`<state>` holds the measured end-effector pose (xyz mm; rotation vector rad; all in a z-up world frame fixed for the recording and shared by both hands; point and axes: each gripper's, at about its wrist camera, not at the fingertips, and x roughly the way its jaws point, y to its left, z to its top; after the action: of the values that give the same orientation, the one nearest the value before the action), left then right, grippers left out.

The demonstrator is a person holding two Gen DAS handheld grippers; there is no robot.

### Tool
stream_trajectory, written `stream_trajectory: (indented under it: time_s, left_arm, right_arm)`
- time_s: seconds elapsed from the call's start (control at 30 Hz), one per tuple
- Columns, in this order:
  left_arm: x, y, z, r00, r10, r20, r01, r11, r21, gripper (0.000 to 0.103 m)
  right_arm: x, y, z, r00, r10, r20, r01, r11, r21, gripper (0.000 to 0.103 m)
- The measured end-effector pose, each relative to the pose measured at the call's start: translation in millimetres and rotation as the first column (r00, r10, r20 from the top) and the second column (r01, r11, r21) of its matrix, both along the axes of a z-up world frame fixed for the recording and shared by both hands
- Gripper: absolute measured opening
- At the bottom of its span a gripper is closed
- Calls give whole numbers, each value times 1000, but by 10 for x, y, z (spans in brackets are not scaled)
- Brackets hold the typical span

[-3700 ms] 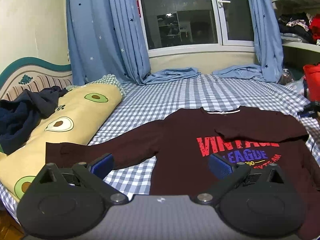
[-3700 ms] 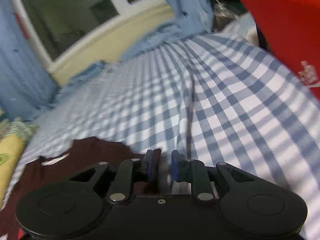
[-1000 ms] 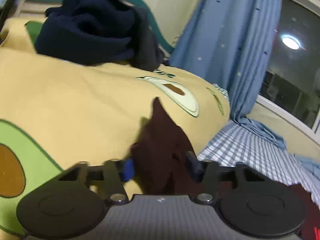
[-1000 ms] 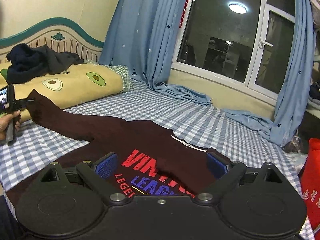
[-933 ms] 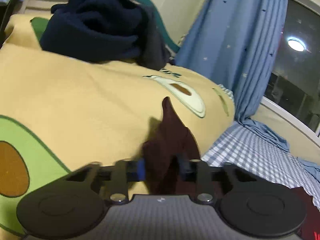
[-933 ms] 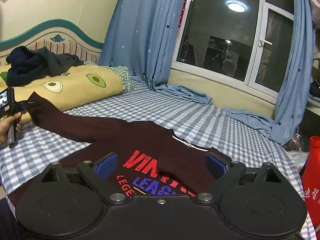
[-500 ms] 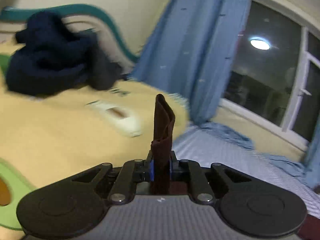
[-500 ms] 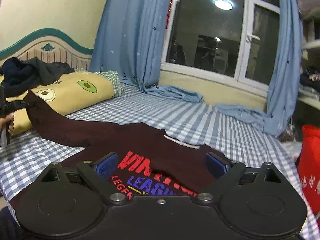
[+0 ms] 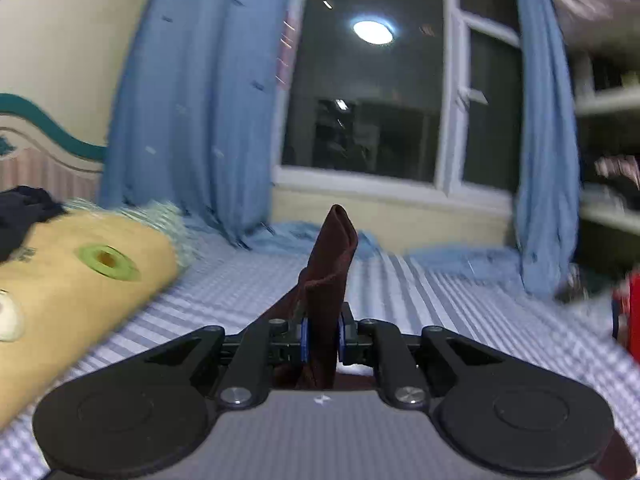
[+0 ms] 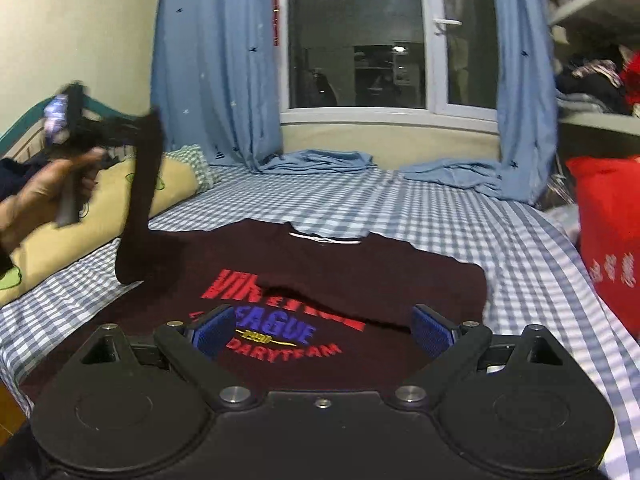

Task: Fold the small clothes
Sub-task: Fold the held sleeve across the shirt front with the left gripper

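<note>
Shirt [image 10: 304, 280] flat, print up, on near part of bed [image 10: 460, 208], far-right sleeve already across chest, left sleeve [image 9: 326, 280] pinched in left claw [image 9: 322, 338] and lifted off bed, right claw [image 10: 322, 330] wide and empty over print, body folds not yet begun.

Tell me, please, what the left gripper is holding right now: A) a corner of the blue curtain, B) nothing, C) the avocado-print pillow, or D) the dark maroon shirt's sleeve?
D: the left gripper is shut on the sleeve, lifted off the bed and trailing to the maroon shirt.
</note>
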<state>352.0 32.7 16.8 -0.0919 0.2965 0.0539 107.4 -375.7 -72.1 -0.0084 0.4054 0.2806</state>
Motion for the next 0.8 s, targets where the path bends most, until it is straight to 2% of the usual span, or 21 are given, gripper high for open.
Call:
stream_trajectory:
  time_s: [0.1, 0.23, 0.37, 0.53, 0.57, 0.6, 0.63, 0.67, 0.7, 0.73, 0.8]
  left_arm:
    - [313, -734, -384, 996, -48, -79, 53, 997, 64, 13]
    - [580, -1418, -956, 978, -83, -191, 113, 982, 151, 13]
    - [650, -1777, -1371, 955, -97, -282, 157, 967, 199, 13]
    - [553, -1892, -1467, 955, -94, -280, 156, 966, 207, 14]
    - [562, -1915, -1502, 950, -102, -296, 170, 962, 212, 16]
    - [615, -1892, -1525, 941, -106, -321, 187, 955, 231, 31]
    - [642, -1916, -1590, 925, -119, -360, 222, 939, 261, 61]
    - [637, -1955, -1662, 914, -125, -386, 251, 922, 295, 75]
    - [609, -1991, -1725, 909, -127, -396, 268, 907, 324, 95]
    - [546, -2005, -1756, 911, -133, -389, 278, 896, 346, 101]
    - [396, -2019, -1775, 929, -154, -336, 285, 877, 386, 102]
  right_arm:
    - [-74, -190, -69, 999, 21, -41, -19, 999, 44, 95]
    - [-223, -320, -119, 998, 6, -56, -4, 999, 33, 95]
    - [-349, -510, -128, 997, -32, -66, 35, 998, 45, 95]
    - [-355, -629, -213, 993, -65, -101, 71, 996, 50, 95]
    - [-349, -626, -226, 992, -65, -105, 71, 996, 52, 95]
    - [-345, -616, -234, 992, -63, -108, 68, 996, 51, 95]
    - [-346, -599, -237, 992, -59, -109, 65, 997, 49, 95]
    - [-343, -574, -229, 993, -55, -106, 60, 997, 46, 95]
    - [-340, -544, -221, 993, -50, -102, 54, 998, 41, 95]
    - [-337, -516, -212, 994, -46, -100, 50, 998, 33, 95]
    - [-309, -468, -191, 994, -44, -95, 46, 999, 16, 95]
